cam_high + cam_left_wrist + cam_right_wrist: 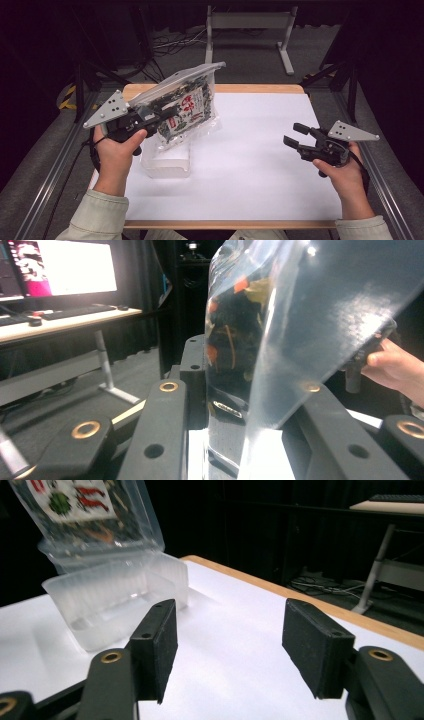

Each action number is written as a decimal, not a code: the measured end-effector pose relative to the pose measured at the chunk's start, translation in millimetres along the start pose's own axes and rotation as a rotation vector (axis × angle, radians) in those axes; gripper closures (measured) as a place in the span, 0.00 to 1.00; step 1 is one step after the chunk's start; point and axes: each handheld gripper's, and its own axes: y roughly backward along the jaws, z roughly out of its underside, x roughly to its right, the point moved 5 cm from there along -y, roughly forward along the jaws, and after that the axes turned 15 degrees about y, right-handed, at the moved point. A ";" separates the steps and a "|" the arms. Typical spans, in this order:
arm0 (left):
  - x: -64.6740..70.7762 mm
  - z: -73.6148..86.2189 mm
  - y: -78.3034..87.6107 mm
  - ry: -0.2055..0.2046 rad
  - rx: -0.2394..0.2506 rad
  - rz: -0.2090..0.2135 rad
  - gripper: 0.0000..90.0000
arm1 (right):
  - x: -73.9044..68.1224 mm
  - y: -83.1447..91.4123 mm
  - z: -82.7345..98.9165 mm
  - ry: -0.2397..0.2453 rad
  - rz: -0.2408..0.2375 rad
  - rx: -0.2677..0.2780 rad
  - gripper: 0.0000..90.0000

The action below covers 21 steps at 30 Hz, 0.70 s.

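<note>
Two grippers are working: left gripper [150, 119] is clamping the bag [187, 107]; right gripper [299, 136], jaws apart, should be steadying the tub [167, 161] at 9 o'clock.

Lab: black curtains [380, 30], monitor [65, 265]

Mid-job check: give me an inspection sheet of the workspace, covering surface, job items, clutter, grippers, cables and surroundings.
Surface: white sheet over a wood-edged table.
Job's things: clear zip bag with a dark printed packet inside, held tilted above the clear plastic tub; the tub stands on the sheet and looks empty.
Clutter: nothing seen.
Grippers: left gripper shut on the bag's edge; right gripper open, nothing between its pads, low over the sheet's right side.
Cables: black cable trails from the left gripper; loose cables on the floor beyond the table.
Surroundings: dark room, white desk frame behind; lit monitor on a side desk.
</note>
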 end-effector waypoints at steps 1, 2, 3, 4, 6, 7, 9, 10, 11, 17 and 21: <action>-0.6 -0.4 0.9 -0.002 0.000 -0.004 0.80 | 0.1 -0.9 4.3 0.001 0.003 -0.005 0.45; -2.0 -1.2 2.6 -0.005 0.002 -0.012 0.80 | 0.0 -1.4 6.4 -0.005 0.004 -0.004 0.45; -3.0 -1.6 3.5 -0.008 0.002 -0.016 0.80 | 0.3 -2.1 10.2 -0.011 0.008 -0.004 0.45; -4.4 -2.0 5.3 -0.009 0.002 -0.022 0.80 | 0.4 -2.2 11.9 -0.010 0.010 -0.010 0.45; -6.2 -2.3 6.7 -0.010 0.005 -0.030 0.80 | 0.2 -2.7 14.3 -0.008 0.010 -0.015 0.45; -8.7 -2.6 8.2 -0.013 0.005 -0.042 0.80 | -0.3 -2.9 16.2 -0.006 0.013 -0.020 0.44; -12.5 -2.7 10.6 -0.014 0.001 -0.060 0.80 | -1.4 -3.1 19.4 -0.006 0.012 -0.024 0.44; -14.4 -2.6 11.3 -0.014 0.001 -0.065 0.80 | -1.9 -3.3 20.6 -0.010 0.010 -0.026 0.44; -16.1 -2.2 12.0 -0.013 0.000 -0.072 0.80 | -1.9 -3.2 21.6 -0.010 0.011 -0.031 0.44; -26.2 2.2 15.1 -0.036 -0.021 -0.126 0.80 | -3.8 -3.8 20.6 -0.022 0.000 -0.012 0.42; -34.1 5.9 17.5 -0.034 -0.031 -0.157 0.80 | -3.9 -5.2 21.7 -0.023 -0.007 -0.012 0.42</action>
